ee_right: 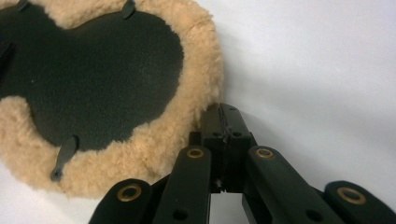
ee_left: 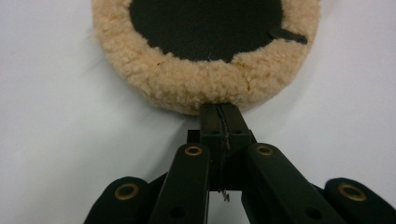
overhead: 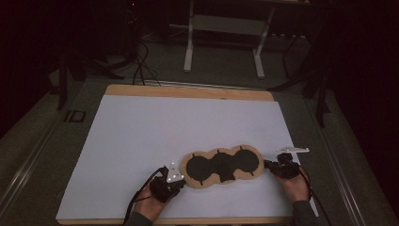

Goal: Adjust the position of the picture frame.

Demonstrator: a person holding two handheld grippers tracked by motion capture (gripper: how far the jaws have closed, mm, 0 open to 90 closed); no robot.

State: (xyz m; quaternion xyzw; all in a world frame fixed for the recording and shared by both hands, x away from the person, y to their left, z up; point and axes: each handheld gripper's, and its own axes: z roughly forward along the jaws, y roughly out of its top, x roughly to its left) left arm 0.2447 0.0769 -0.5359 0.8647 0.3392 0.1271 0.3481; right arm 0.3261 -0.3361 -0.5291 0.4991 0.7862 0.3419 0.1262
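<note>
Jaws on both grippers are closed tight, nothing between them: left gripper point(ee_left: 219, 112) has its tips butted against the fleece rim of the pad point(overhead: 222, 165) at its near-left end, right gripper point(ee_right: 223, 112) sits with tips just beside the rim at the far-right end, touching or nearly, can't tell which. Pad is a three-lobed fleece piece, black backing point(ee_left: 205, 25) face up with small black tabs point(ee_right: 63, 158) around it, lying flat on the white sheet point(overhead: 141, 136) toward the near edge, slightly right of centre, long axis running near-left to far-right. Looks like a flatten/position or pre-grasp step with one gripper at each end. To do it well: if the aim is to pick up or flip, open the jaws first and slide one finger under the rim, since fleece is soft and closed tips will just shove it; move both ends together so the pad doesn't buckle at the narrow waists. Room: lots of bare sheet beyond and to the left of the pad, less to the right where the sheet edge is near the right hand point(overhead: 295, 186), and the near edge of the table point(overhead: 188, 220) is close behind both hands, so work away from the body
</note>
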